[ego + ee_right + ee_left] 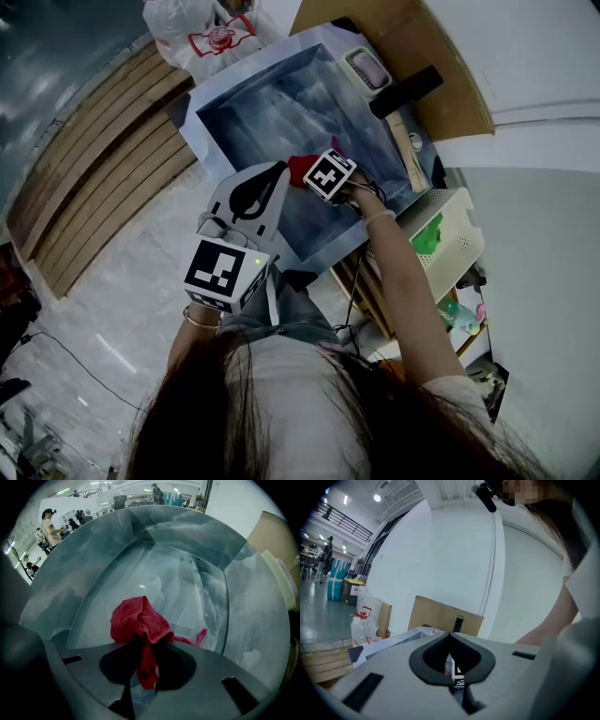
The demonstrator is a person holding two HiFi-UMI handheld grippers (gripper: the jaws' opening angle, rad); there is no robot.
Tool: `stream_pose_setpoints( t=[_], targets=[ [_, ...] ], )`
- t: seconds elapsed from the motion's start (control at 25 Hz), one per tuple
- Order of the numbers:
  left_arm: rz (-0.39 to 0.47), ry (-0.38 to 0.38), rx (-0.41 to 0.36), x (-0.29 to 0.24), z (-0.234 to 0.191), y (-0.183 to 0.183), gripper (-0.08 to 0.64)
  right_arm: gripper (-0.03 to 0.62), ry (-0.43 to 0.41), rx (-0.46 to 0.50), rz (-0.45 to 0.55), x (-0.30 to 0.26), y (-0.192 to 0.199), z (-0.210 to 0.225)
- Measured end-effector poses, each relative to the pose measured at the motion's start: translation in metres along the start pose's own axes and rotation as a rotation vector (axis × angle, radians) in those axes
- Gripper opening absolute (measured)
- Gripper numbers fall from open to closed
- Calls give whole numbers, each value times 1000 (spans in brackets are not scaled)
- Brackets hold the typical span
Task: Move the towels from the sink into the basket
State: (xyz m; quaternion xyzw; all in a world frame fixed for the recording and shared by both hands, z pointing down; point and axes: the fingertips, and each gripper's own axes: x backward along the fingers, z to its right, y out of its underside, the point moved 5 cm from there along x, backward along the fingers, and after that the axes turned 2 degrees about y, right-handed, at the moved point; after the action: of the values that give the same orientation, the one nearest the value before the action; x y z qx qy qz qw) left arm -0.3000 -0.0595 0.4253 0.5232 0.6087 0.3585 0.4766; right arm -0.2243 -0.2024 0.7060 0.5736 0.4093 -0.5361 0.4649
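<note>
A red towel (pixel 138 620) hangs bunched over the marbled grey sink (pixel 187 569), and my right gripper (pixel 149 644) is shut on a fold of it. A thin red strip trails to the right of the bunch. From the head view, the right gripper (pixel 309 171) holds the towel (pixel 298 167) above the near part of the sink (pixel 272 103). My left gripper (pixel 277 171) sits just left of it, raised, its tips together with nothing between them; in its own view the left gripper (pixel 450 633) points at a white wall. The white perforated basket (pixel 459 239) stands right of the sink.
Something green (pixel 429 234) lies in the basket. A cardboard box (pixel 422 47) and a pale soap tray (pixel 367 67) are behind the sink on the right. A white plastic bag (pixel 202 33) sits at the back, with wooden slats (pixel 94 159) on the left.
</note>
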Motion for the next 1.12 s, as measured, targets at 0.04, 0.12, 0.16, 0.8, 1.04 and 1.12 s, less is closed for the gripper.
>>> stream_pose_setpoints(
  t=[0.04,0.12,0.16,0.8,1.04,1.12],
  targets=[
    [0,4,-2,1,0,-1,6,97,4,-16,4,2,0,-1],
    [1,12,-6,4,1,-3,7,95,9,-53,30,9,-2,-4],
    [3,16,-9,5,2,-4,6,95,12,-73,53,14,-3,-5],
    [13,146,-64,20,41,-20,6,94,129,-451,473,116,13,-38],
    [2,196,-79,19,61,-27,6,94,174,-547,587,153,27,-53],
    [-5,206,-83,18,67,-30,6,94,192,-565,621,165,32,-57]
  ],
)
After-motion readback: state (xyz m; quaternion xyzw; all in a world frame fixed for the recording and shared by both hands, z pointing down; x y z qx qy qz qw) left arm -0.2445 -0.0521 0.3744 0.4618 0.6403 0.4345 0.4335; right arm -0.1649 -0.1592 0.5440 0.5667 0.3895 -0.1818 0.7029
